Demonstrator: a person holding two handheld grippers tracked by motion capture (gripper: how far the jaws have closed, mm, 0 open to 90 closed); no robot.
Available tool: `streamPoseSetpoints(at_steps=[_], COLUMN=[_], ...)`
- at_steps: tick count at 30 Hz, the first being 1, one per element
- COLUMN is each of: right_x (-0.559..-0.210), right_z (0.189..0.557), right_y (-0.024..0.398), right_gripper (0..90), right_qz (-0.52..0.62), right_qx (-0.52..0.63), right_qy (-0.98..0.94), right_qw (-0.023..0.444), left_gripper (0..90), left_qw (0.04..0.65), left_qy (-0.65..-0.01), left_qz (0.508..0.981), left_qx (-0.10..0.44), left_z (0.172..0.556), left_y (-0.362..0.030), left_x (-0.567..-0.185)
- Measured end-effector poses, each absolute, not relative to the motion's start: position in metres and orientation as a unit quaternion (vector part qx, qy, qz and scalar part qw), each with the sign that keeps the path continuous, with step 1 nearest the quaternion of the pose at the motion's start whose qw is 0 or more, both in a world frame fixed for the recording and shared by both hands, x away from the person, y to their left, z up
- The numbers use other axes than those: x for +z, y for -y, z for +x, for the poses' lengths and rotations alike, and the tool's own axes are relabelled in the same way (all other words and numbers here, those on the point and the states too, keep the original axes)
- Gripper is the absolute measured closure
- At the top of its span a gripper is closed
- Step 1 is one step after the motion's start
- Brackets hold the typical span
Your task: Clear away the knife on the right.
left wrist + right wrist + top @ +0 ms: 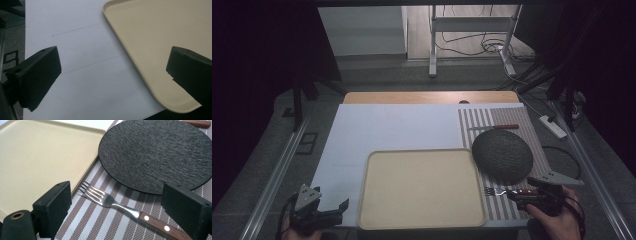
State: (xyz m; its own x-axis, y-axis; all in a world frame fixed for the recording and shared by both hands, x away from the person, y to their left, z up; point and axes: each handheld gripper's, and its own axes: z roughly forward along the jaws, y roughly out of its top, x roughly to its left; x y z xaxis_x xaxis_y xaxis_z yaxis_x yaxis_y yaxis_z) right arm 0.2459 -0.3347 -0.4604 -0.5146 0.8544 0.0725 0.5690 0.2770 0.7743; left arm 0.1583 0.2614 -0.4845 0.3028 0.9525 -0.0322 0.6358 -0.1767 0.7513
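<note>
The beige tray (422,187) sits empty at the bench's near edge. Both grippers gape: left gripper (329,212) at the near-left corner, right gripper (532,192) straddling the wooden-handled fork (120,207) beside the bare black plate (502,154).

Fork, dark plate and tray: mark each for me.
fork (110,202), right gripper view, base of its tines.
dark plate (155,152), right gripper view, middle of its face.
tray (421,187), high view, bare floor.

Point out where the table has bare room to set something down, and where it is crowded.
Free: the whole beige tray, and the white sheet left of and behind it. Crowded: the striped placemat, where the dark round plate sits between the fork in front and a wooden-handled utensil behind.
</note>
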Motion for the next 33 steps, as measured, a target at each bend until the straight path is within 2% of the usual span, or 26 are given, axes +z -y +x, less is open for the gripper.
streamPoseSetpoints(at_steps=[11,23,25,33], right_x=[-0.4604,-0.4604,-0.46,-0.4546], right_z=[0.2458,0.2469,0.2476,0.2522], right_y=[0.3341,0.3336,0.3335,0.3318], right_gripper=[9.0,9.9,10.0,10.3], right_qz=[0.456,0.456,0.459,0.459], right_qx=[0.388,0.385,0.383,0.385], right_qy=[-0.779,-0.781,-0.781,-0.78], right_qw=[0.184,0.182,0.178,0.18], left_gripper=[1.5,0.0,0.0,0.0], left_qw=[0.352,0.35,0.37,0.361], left_qy=[-0.524,-0.532,-0.535,-0.527], left_qz=[0.746,0.74,0.729,0.739], left_qx=[0.213,0.219,0.212,0.214], left_z=[0.1586,0.1587,0.1581,0.1588], left_y=[-0.261,-0.2605,-0.26,-0.2566], left_x=[-0.484,-0.4833,-0.4825,-0.4829])
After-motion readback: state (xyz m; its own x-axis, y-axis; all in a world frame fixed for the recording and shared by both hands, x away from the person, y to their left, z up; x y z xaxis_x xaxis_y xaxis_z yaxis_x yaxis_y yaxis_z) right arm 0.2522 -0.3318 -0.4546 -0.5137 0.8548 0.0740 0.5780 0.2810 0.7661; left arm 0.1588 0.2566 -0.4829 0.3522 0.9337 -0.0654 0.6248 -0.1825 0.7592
